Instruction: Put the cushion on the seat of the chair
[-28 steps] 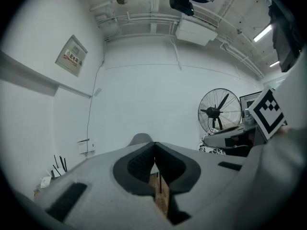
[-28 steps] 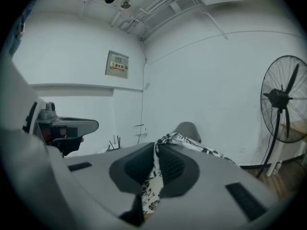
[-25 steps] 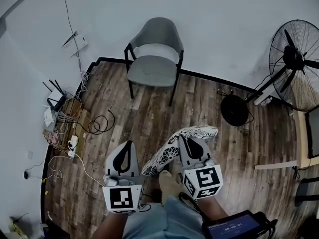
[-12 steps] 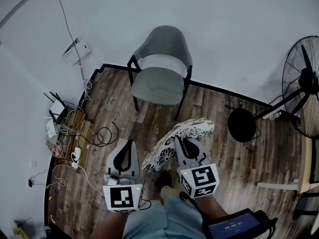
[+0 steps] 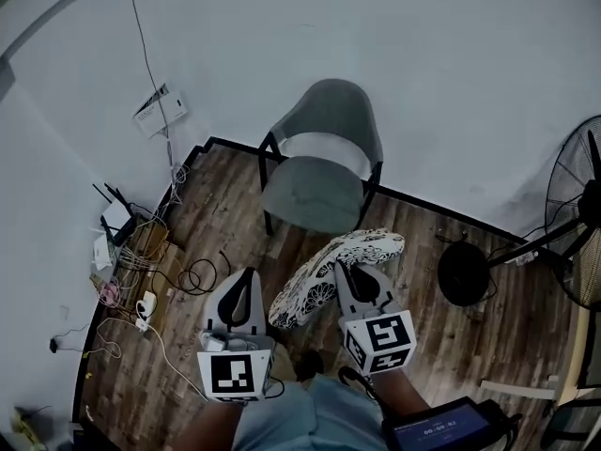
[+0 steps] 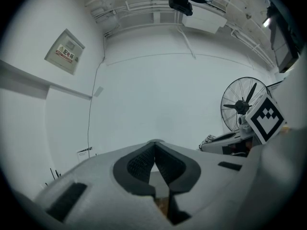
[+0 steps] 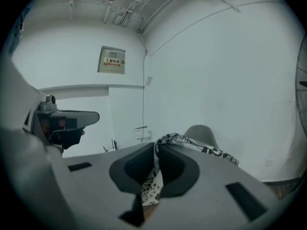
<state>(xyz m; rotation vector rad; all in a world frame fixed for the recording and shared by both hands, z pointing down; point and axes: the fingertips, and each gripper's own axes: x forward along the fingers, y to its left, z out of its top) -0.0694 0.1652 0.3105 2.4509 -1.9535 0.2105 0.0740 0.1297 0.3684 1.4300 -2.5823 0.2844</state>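
Observation:
The grey chair (image 5: 322, 163) stands against the white wall, its seat (image 5: 313, 194) bare. A black-and-white patterned cushion (image 5: 333, 269) hangs in the air just in front of the seat. My right gripper (image 5: 348, 271) is shut on the cushion's near edge. In the right gripper view the patterned cushion (image 7: 196, 145) is pinched between the pads of that gripper (image 7: 156, 150), and the chair back (image 7: 200, 130) rises behind it. My left gripper (image 5: 246, 276) floats to the left of the cushion, apart from it. In the left gripper view that gripper (image 6: 154, 146) is shut with nothing held.
A router and a tangle of cables (image 5: 127, 252) lie along the left wall. A standing fan (image 5: 582, 219) with a round black base (image 5: 465, 272) stands at the right. A small screen (image 5: 441, 430) shows at the bottom edge. The floor is wood planks (image 5: 225, 214).
Both grippers and the cushion have come closer to the chair, which now sits lower and nearer in the head view. The fan has slid toward the right edge.

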